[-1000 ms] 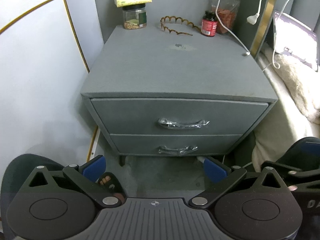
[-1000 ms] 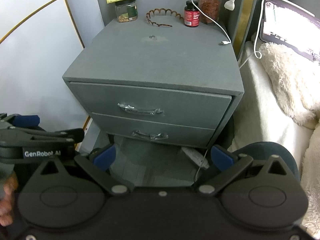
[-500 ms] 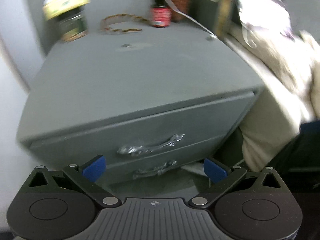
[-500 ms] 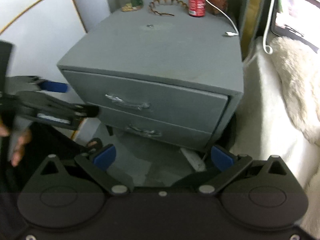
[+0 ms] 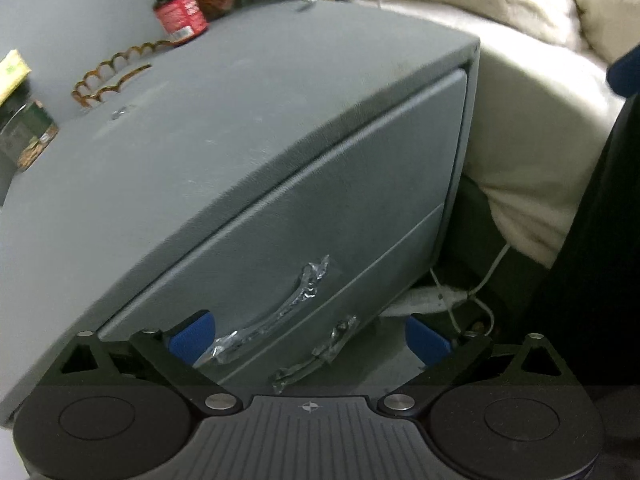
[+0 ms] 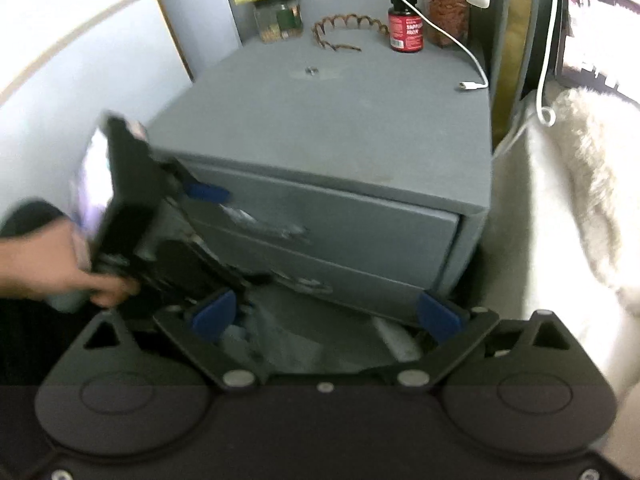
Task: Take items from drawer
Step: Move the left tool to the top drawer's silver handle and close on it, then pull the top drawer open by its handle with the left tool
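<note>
**A:** What does the rig itself look like up close?

**B:** Both are matte black. The left gripper [image 5: 308, 334] fills the bottom of its frame: two round black discs at the lower corners, a ribbed grey panel between them with a tiny compass-style mark, silver screw heads on the angled link arms, and blue pads on the fingers [image 5: 190, 338].

**A:** Same on the other side?

**B:** Pretty much. The right gripper [image 6: 326, 316] has the same discs, triangular cut-outs, silver screws and blue pads, but a plain dark centre. At mid-left of that frame a hand [image 6: 48, 266] shows with a dark sleeve behind it, blurry.
</note>
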The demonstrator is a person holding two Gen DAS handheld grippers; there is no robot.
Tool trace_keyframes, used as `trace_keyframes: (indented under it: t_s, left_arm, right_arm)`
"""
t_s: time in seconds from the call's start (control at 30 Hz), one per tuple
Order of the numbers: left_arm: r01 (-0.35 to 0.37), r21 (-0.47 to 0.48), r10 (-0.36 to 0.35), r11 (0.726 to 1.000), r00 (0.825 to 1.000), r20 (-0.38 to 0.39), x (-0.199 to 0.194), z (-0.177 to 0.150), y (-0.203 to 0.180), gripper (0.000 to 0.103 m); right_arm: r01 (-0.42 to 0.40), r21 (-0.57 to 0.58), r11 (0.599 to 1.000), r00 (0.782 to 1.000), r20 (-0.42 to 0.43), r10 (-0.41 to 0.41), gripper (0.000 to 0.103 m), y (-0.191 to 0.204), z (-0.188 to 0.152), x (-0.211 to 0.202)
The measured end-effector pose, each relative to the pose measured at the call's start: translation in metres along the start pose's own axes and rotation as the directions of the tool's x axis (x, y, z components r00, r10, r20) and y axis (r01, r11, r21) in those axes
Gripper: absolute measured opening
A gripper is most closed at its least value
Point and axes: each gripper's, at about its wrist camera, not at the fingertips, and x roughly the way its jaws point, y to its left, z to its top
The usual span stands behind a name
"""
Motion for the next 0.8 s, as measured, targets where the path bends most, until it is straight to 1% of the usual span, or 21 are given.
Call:
trace_keyframes:
  t_s: [0.03, 0.07, 0.1, 0.13, 0.17, 0.2, 0.27, 0.33, 0.4, 0.43, 0.47, 0.5, 0.53, 0.57, 0.6, 0.63, 0.7, 0.73, 0.77, 0.8]
  left_arm:
    - [-0.005, 0.024, 0.005, 1.0, 1.0, 0.009, 0.002, 0.001, -0.002, 0.089]
    - [-0.013, 0.068, 0.011, 0.998, 1.0, 0.026, 0.004, 0.001, -0.005, 0.087]
    - [-0.009, 0.108, 0.005, 0.994, 1.0, 0.031, 0.007, 0.001, -0.008, 0.085]
    - [0.002, 0.139, -0.005, 0.99, 1.0, 0.017, 0.012, 0.002, -0.011, 0.083]
    - [0.005, 0.161, -0.005, 0.987, 1.0, 0.004, 0.017, 0.002, -0.013, 0.074]
    - [-0.001, 0.191, 0.004, 0.982, 1.0, -0.013, 0.023, 0.001, -0.016, 0.07]
    - [-0.019, 0.269, 0.035, 0.963, 0.998, -0.055, 0.039, -0.001, -0.023, 0.056]
    - [-0.025, 0.306, 0.049, 0.952, 0.996, -0.071, 0.046, -0.002, -0.026, 0.05]
    - [-0.023, 0.346, 0.052, 0.938, 0.996, -0.074, 0.047, -0.005, -0.029, 0.052]
    - [-0.031, 0.384, 0.064, 0.923, 0.995, -0.076, 0.048, -0.008, -0.032, 0.053]
    - [-0.034, 0.414, 0.073, 0.91, 0.994, -0.078, 0.048, -0.011, -0.035, 0.057]
    - [-0.035, 0.455, 0.081, 0.89, 0.993, -0.082, 0.049, -0.015, -0.039, 0.059]
    - [-0.037, 0.511, 0.094, 0.859, 0.992, -0.087, 0.051, -0.021, -0.045, 0.062]
    - [-0.045, 0.556, 0.112, 0.83, 0.99, -0.087, 0.052, -0.026, -0.051, 0.062]
    - [-0.05, 0.564, 0.12, 0.825, 0.989, -0.088, 0.052, -0.028, -0.054, 0.062]
    - [-0.05, 0.555, 0.122, 0.83, 0.988, -0.092, 0.051, -0.027, -0.054, 0.062]
    - [-0.041, 0.506, 0.105, 0.862, 0.99, -0.099, 0.046, -0.024, -0.049, 0.052]
    - [-0.038, 0.484, 0.098, 0.874, 0.99, -0.098, 0.044, -0.023, -0.045, 0.044]
    - [-0.04, 0.477, 0.096, 0.878, 0.991, -0.093, 0.04, -0.024, -0.041, 0.038]
    - [-0.044, 0.494, 0.1, 0.868, 0.991, -0.087, 0.038, -0.027, -0.042, 0.036]
  right_arm:
    - [-0.015, 0.024, 1.0, 1.0, 0.004, 0.014, 0.099, -0.004, 0.001, 0.0]
    - [-0.055, 0.06, 0.997, 0.998, 0.013, 0.055, 0.099, -0.011, 0.0, -0.002]
    - [-0.067, 0.068, 0.995, 0.998, 0.016, 0.066, 0.099, -0.013, 0.0, -0.002]
    - [-0.096, 0.089, 0.991, 0.995, 0.021, 0.094, 0.099, -0.018, 0.0, -0.002]
    - [-0.123, 0.116, 0.986, 0.992, 0.033, 0.12, 0.099, -0.023, -0.001, -0.004]
    - [-0.144, 0.14, 0.98, 0.989, 0.047, 0.139, 0.099, -0.028, -0.001, -0.005]
    - [-0.154, 0.153, 0.976, 0.988, 0.055, 0.147, 0.099, -0.03, -0.002, -0.007]
    - [-0.157, 0.156, 0.975, 0.987, 0.059, 0.149, 0.099, -0.03, -0.002, -0.008]
    - [-0.153, 0.15, 0.977, 0.988, 0.059, 0.146, 0.099, -0.028, -0.002, -0.01]
    - [-0.154, 0.15, 0.977, 0.987, 0.059, 0.147, 0.099, -0.028, -0.002, -0.01]
    - [-0.155, 0.151, 0.976, 0.987, 0.058, 0.148, 0.099, -0.028, -0.003, -0.01]
    - [-0.156, 0.152, 0.976, 0.987, 0.057, 0.149, 0.099, -0.029, -0.003, -0.01]
    - [-0.157, 0.153, 0.976, 0.987, 0.056, 0.15, 0.099, -0.029, -0.003, -0.01]
    - [-0.158, 0.155, 0.975, 0.987, 0.055, 0.151, 0.099, -0.03, -0.003, -0.009]
    - [-0.159, 0.157, 0.975, 0.987, 0.054, 0.153, 0.099, -0.031, -0.002, -0.008]
    - [-0.159, 0.16, 0.974, 0.987, 0.052, 0.153, 0.099, -0.032, -0.002, -0.007]
    - [-0.16, 0.166, 0.973, 0.987, 0.048, 0.154, 0.099, -0.033, -0.002, -0.006]
    - [-0.159, 0.169, 0.973, 0.987, 0.049, 0.153, 0.099, -0.033, -0.002, -0.007]
    - [-0.158, 0.172, 0.972, 0.987, 0.051, 0.151, 0.099, -0.033, -0.002, -0.007]
    - [-0.157, 0.176, 0.972, 0.987, 0.052, 0.15, 0.099, -0.033, -0.002, -0.007]
